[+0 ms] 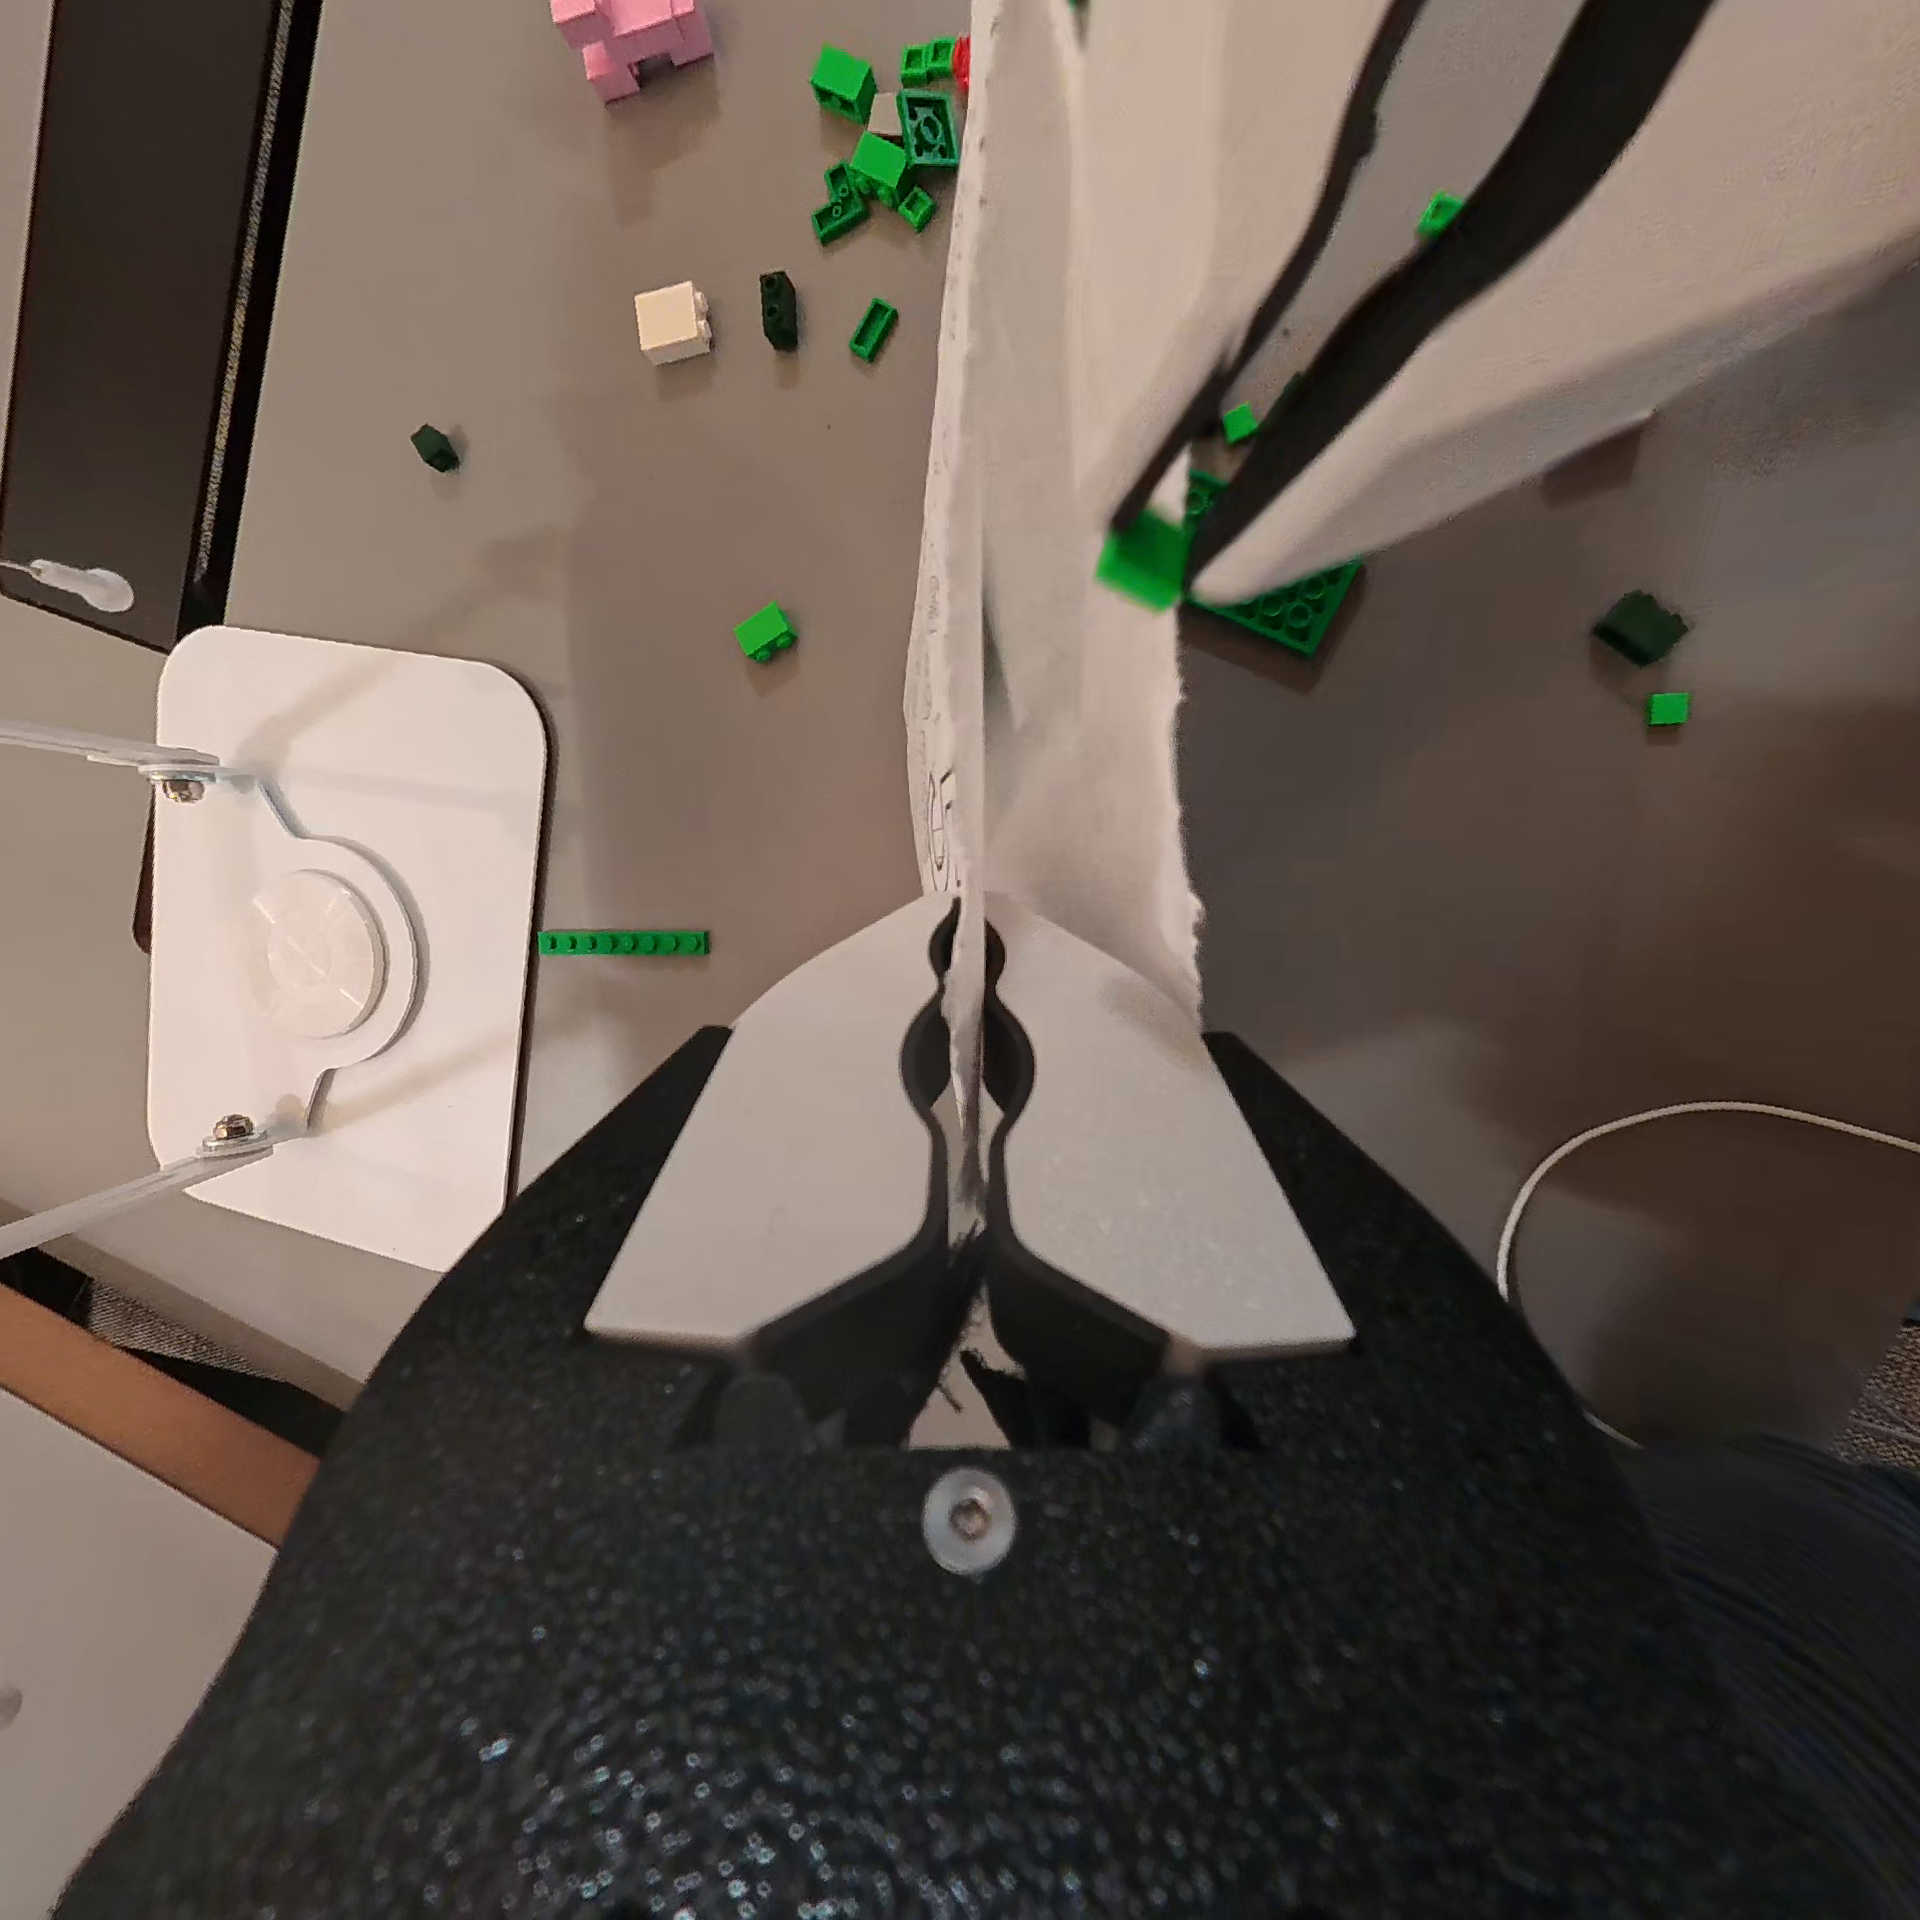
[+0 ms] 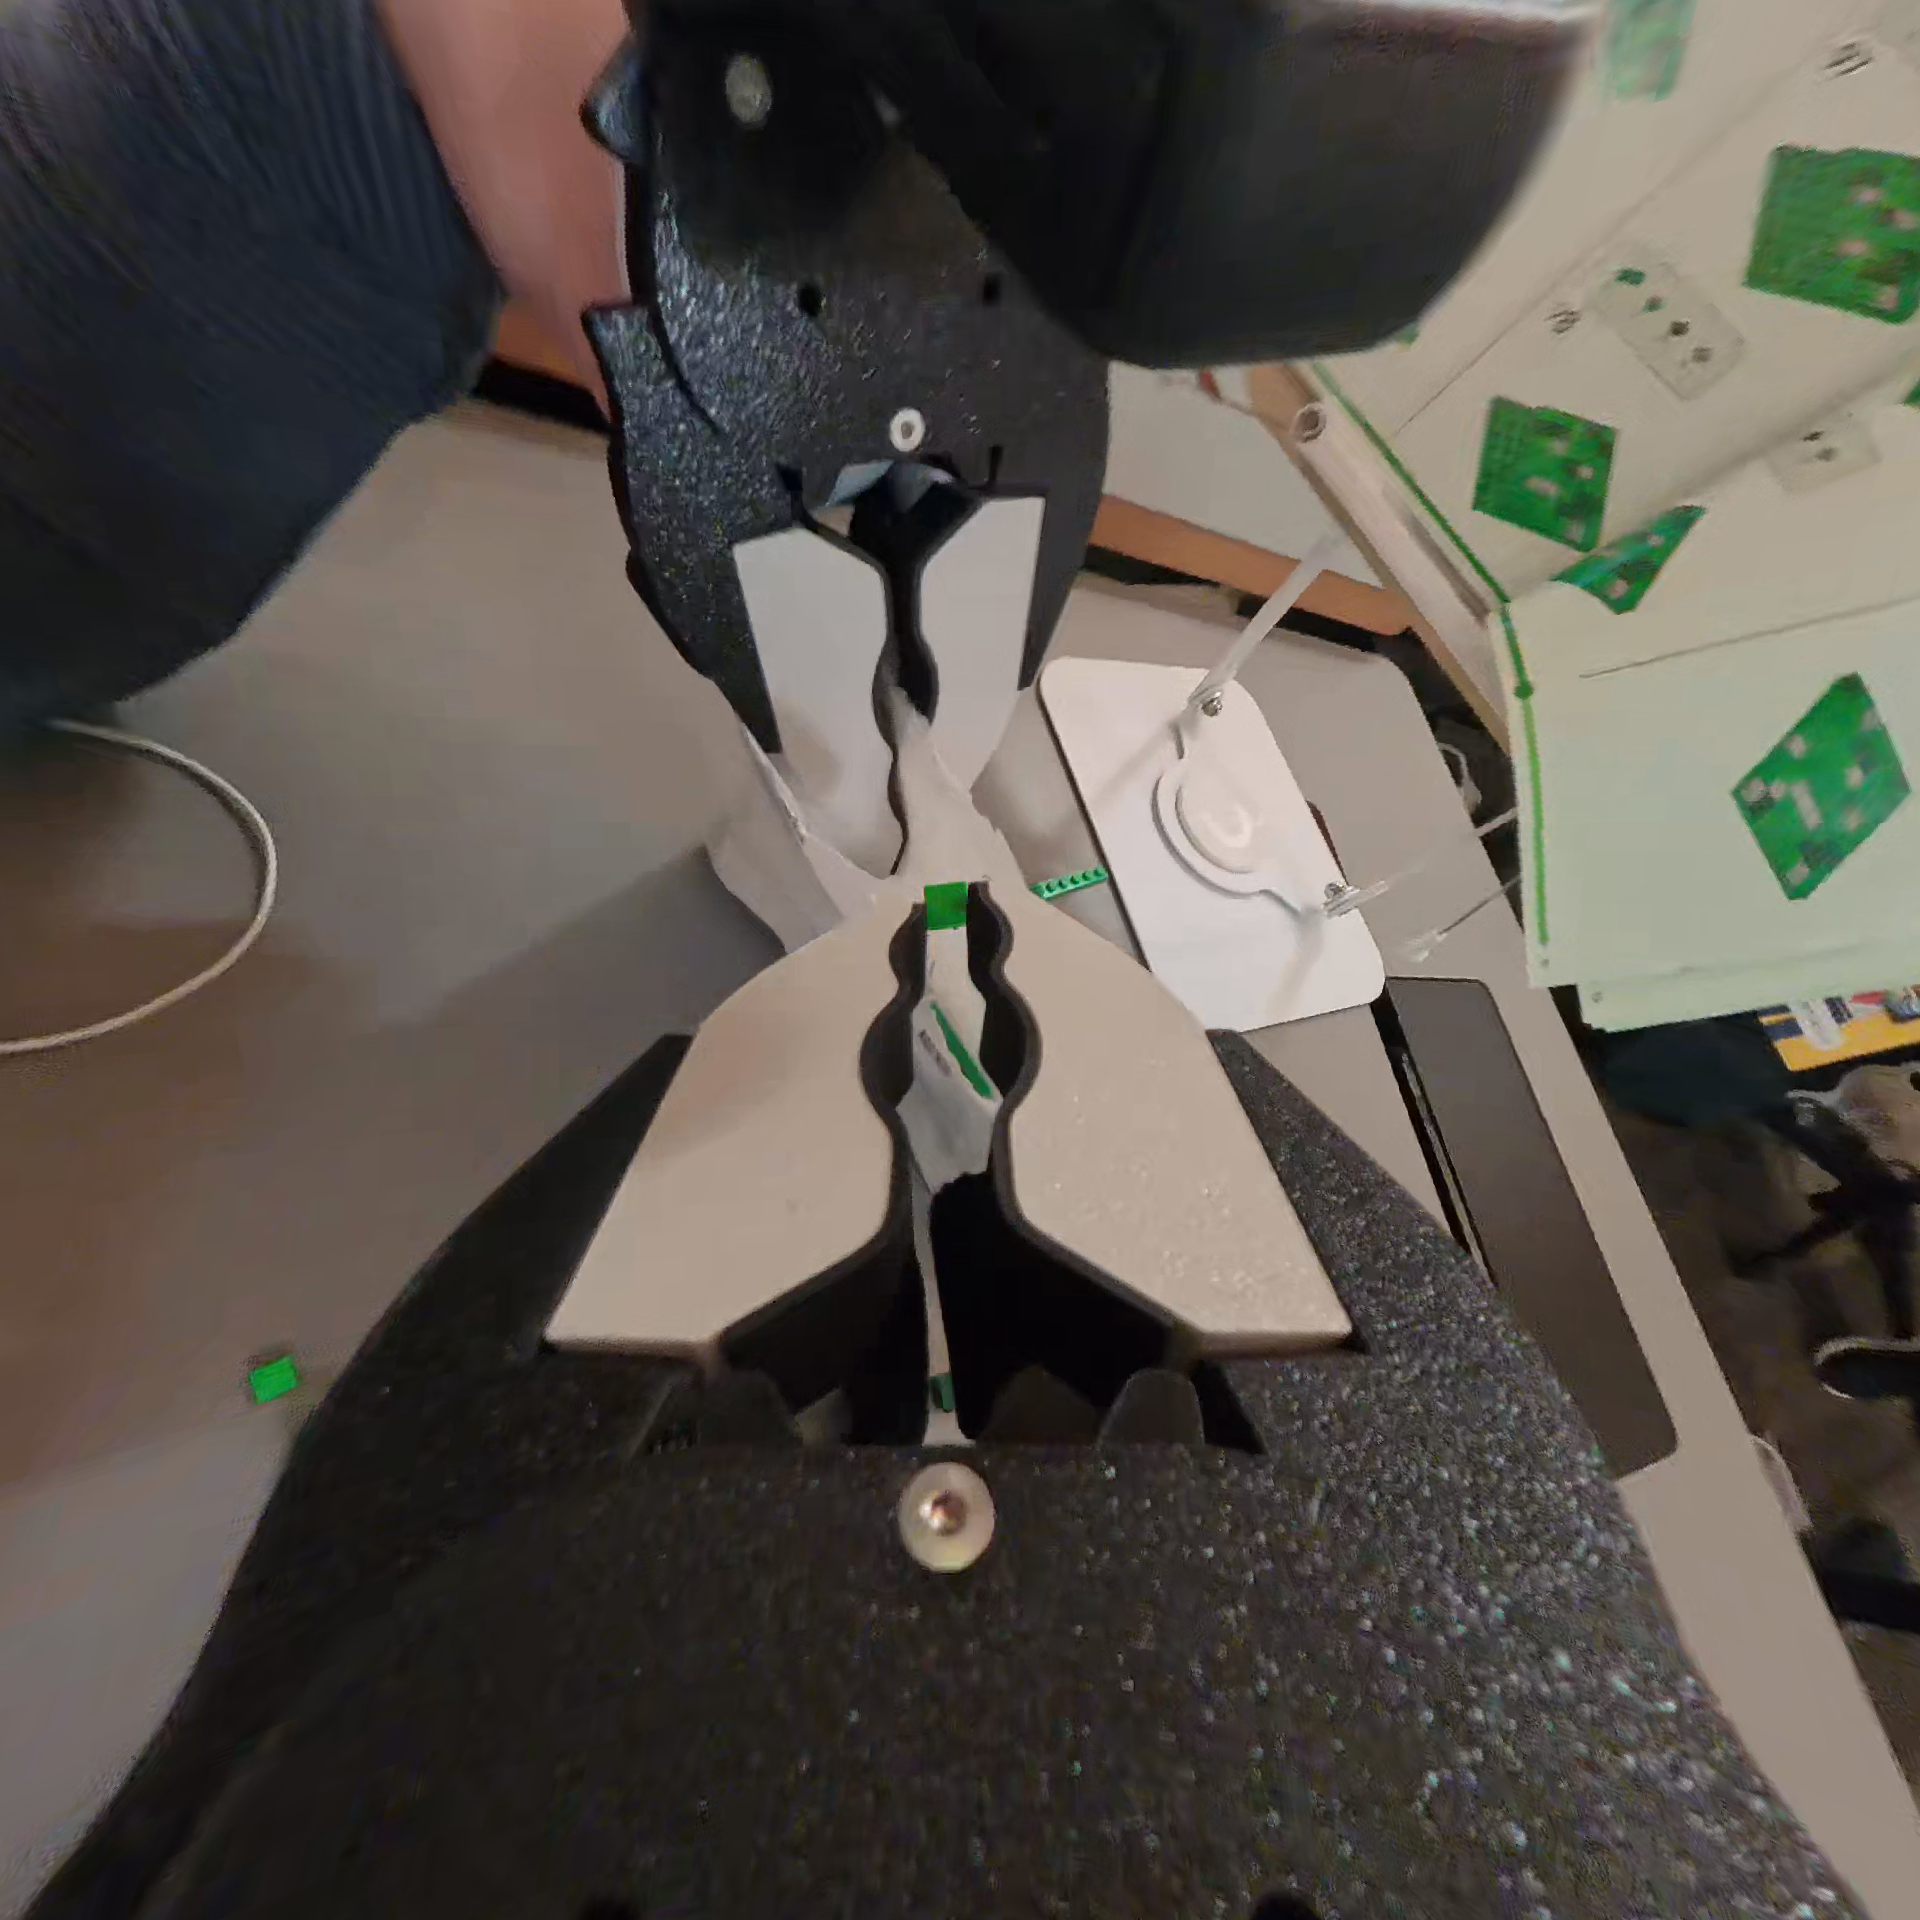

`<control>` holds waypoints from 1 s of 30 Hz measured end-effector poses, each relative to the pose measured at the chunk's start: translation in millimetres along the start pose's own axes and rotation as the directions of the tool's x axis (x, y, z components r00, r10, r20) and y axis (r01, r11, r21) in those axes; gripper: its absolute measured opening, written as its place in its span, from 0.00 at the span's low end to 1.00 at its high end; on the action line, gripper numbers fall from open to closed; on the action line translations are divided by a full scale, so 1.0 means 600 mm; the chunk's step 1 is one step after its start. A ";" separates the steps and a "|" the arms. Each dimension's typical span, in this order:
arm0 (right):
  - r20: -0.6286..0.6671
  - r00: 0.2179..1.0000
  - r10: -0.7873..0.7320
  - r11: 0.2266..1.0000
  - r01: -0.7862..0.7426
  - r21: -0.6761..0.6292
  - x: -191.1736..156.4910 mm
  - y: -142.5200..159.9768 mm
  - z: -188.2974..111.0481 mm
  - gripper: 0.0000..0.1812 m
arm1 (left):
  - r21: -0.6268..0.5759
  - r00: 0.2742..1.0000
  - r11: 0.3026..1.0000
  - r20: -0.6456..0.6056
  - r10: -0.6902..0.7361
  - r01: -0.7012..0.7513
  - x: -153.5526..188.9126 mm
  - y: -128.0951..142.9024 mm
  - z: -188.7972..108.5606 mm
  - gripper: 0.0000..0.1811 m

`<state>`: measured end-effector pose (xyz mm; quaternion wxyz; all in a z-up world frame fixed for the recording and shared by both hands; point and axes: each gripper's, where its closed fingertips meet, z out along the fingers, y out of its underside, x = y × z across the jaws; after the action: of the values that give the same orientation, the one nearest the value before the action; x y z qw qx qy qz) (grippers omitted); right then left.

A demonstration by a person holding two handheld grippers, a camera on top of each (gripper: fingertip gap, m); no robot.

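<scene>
White paper, a booklet sheet (image 1: 1049, 727), is pinched edge-on in your left gripper (image 1: 971, 935), its jaws closed on it, hiding the desk (image 1: 623, 499) beyond. Your right gripper (image 2: 945, 904) clamps a small green brick (image 2: 945, 902) at its tips, just beside the sheet. Loose green bricks (image 1: 883, 156) lie scattered farther off; the white stand base (image 1: 343, 935) sits near the desk's edge.

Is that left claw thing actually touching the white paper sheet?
Touching. The left wrist view shows the left gripper shut on the thin white paper sheet, whose edge runs pinched between the two grey fingers with no gap.
</scene>
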<state>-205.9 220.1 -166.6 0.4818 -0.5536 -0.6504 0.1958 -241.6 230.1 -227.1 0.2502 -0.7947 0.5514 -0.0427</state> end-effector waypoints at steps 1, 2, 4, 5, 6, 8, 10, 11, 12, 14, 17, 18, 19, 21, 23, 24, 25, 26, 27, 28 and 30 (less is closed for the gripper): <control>0.010 1.000 -0.016 0.999 0.017 -0.028 -0.003 0.002 0.007 0.04 | 0.000 1.000 1.000 0.000 0.001 -0.001 0.000 0.000 0.000 0.00; 0.020 0.999 -0.025 0.998 0.026 -0.053 -0.006 0.005 0.013 0.04 | 0.000 1.000 1.000 0.000 0.002 -0.002 0.000 0.000 0.000 0.00; 0.016 0.999 -0.039 0.995 0.040 -0.088 -0.005 0.010 0.019 0.04 | 0.000 1.000 1.000 0.000 0.005 -0.005 0.001 -0.001 0.000 0.00; 0.014 0.999 -0.046 0.994 0.047 -0.097 -0.005 0.012 0.021 0.04 | 0.000 1.000 1.000 -0.001 0.006 -0.006 0.001 -0.001 0.000 0.00; 0.013 0.999 -0.048 0.994 0.049 -0.101 -0.004 0.012 0.022 0.04 | 0.000 1.000 1.000 -0.001 0.006 -0.006 0.002 -0.001 0.000 0.00; 0.012 0.999 -0.044 0.993 0.045 -0.105 -0.003 0.013 0.024 0.06 | -0.001 1.000 1.000 -0.002 0.008 -0.008 0.002 -0.001 0.000 0.00; 0.016 0.999 -0.040 0.994 0.041 -0.105 -0.002 0.012 0.024 0.06 | -0.001 1.000 1.000 0.000 0.008 -0.008 0.002 -0.001 -0.001 0.00; 0.016 0.999 -0.041 0.993 0.042 -0.107 -0.002 0.012 0.025 0.06 | -0.001 1.000 1.000 0.001 0.008 -0.008 0.002 -0.001 -0.001 0.00; 0.015 0.999 -0.043 0.993 0.044 -0.106 -0.002 0.012 0.024 0.06 | -0.001 1.000 1.000 0.001 0.007 -0.007 0.002 -0.001 -0.001 0.00; 0.002 0.999 -0.039 0.994 0.039 -0.104 0.001 0.011 0.023 0.07 | 0.001 1.000 1.000 0.001 0.005 -0.005 0.001 -0.001 -0.002 0.00; -0.028 0.999 -0.036 0.994 0.033 -0.102 0.009 0.010 0.020 0.10 | 0.000 1.000 1.000 0.001 0.010 -0.010 0.003 -0.001 -0.002 0.00; -0.041 0.998 -0.039 0.994 0.035 -0.104 0.012 0.010 0.019 0.11 | 0.000 1.000 1.000 0.002 0.012 -0.012 0.003 -0.002 -0.002 0.00; -0.048 0.998 -0.043 0.994 0.038 -0.106 0.013 0.010 0.017 0.12 | 0.000 1.000 1.000 0.001 0.013 -0.013 0.004 -0.002 -0.002 0.00; -0.051 0.997 -0.050 0.993 0.044 -0.113 0.013 0.010 0.013 0.12 | 0.001 1.000 1.000 0.001 0.013 -0.013 0.004 -0.003 -0.002 0.00; -0.068 0.997 -0.045 0.992 0.036 -0.122 0.014 0.014 -0.001 0.12 | 0.002 1.000 1.000 -0.002 0.008 -0.008 0.004 -0.002 -0.002 0.00; -0.078 0.996 -0.035 0.991 0.024 -0.130 0.014 0.020 -0.012 0.12 | 0.000 1.000 1.000 -0.002 0.006 -0.006 0.003 -0.001 -0.002 0.00; -0.079 0.997 -0.019 0.990 0.008 -0.141 0.012 0.030 -0.025 0.11 | -0.002 1.000 1.000 -0.001 0.004 -0.004 0.002 0.001 -0.002 0.00; -0.071 0.997 0.003 0.987 -0.015 -0.159 0.007 0.046 -0.038 0.11 | -0.002 1.000 1.000 0.000 0.001 -0.001 0.001 0.002 -0.003 0.00; -0.047 0.998 0.036 0.982 -0.045 -0.185 -0.003 0.069 -0.050 0.11 | 0.000 1.000 1.000 0.000 -0.003 0.003 0.000 0.004 -0.003 0.00; -0.013 0.997 0.080 0.972 -0.081 -0.221 -0.015 0.096 -0.060 0.11 | 0.000 1.000 1.000 0.000 -0.009 0.009 -0.001 0.005 -0.004 0.00; 0.019 0.987 0.163 0.943 -0.150 -0.297 -0.035 0.156 -0.071 0.11 | 0.002 1.000 1.000 0.004 -0.014 0.014 -0.003 0.007 -0.006 0.00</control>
<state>-121.8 218.0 -229.6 0.3629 -0.6645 -0.6367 0.1464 -247.2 229.4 -225.6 0.2518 -0.7985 0.5450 -0.0433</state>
